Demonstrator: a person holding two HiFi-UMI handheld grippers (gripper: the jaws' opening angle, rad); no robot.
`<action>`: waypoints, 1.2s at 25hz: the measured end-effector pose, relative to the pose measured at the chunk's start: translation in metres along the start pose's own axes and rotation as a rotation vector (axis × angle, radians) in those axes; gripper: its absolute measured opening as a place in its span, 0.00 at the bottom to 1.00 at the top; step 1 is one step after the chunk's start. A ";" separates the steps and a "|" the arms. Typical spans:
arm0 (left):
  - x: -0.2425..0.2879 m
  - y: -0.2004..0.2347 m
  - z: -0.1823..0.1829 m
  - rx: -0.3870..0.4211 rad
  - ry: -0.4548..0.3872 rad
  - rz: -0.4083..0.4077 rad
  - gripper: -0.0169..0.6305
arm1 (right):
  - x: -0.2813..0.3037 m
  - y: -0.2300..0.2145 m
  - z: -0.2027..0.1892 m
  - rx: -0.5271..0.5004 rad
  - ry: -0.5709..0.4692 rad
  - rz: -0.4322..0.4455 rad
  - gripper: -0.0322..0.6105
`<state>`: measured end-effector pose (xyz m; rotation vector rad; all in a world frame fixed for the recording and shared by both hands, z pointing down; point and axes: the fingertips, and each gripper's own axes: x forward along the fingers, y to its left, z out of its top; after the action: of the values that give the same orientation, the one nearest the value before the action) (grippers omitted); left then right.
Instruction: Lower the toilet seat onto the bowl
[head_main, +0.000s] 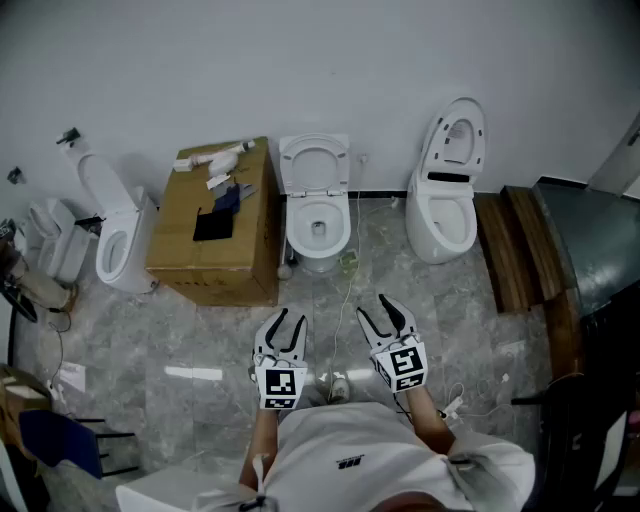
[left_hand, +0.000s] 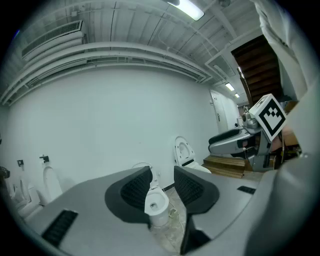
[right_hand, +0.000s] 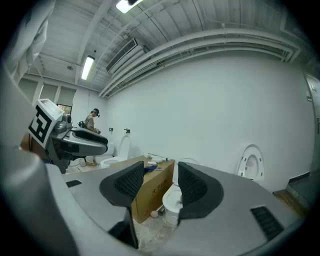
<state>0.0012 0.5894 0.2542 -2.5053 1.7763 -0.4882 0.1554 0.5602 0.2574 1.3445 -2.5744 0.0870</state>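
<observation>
Head view: left hand-held gripper (head_main: 287, 323) and right hand-held gripper (head_main: 373, 307) empty, jaws partly apart, short of upright toilet seat (head_main: 314, 148)

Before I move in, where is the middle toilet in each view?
Head view: middle toilet, top centre, just right of the cardboard box.
Left gripper view: middle toilet, low centre, seen between the jaws.
Right gripper view: middle toilet, low centre, seen between the jaws.
Shared landmark: right-hand toilet with its lid raised.

Cardboard box (head_main: 215, 250) stands beside the middle toilet (head_main: 318, 235) on marble floor (head_main: 430, 310)
</observation>
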 end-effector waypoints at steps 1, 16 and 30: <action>0.003 -0.003 0.002 0.000 -0.001 0.002 0.28 | 0.000 -0.005 0.000 0.001 -0.004 -0.002 0.39; 0.064 -0.008 0.009 -0.001 0.001 0.003 0.27 | 0.036 -0.046 -0.003 -0.004 -0.001 0.015 0.39; 0.142 0.046 0.001 -0.023 0.008 -0.026 0.26 | 0.122 -0.073 0.002 -0.019 0.043 -0.015 0.39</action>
<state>0.0013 0.4423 0.2772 -2.5481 1.7647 -0.4817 0.1474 0.4204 0.2798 1.3403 -2.5232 0.0875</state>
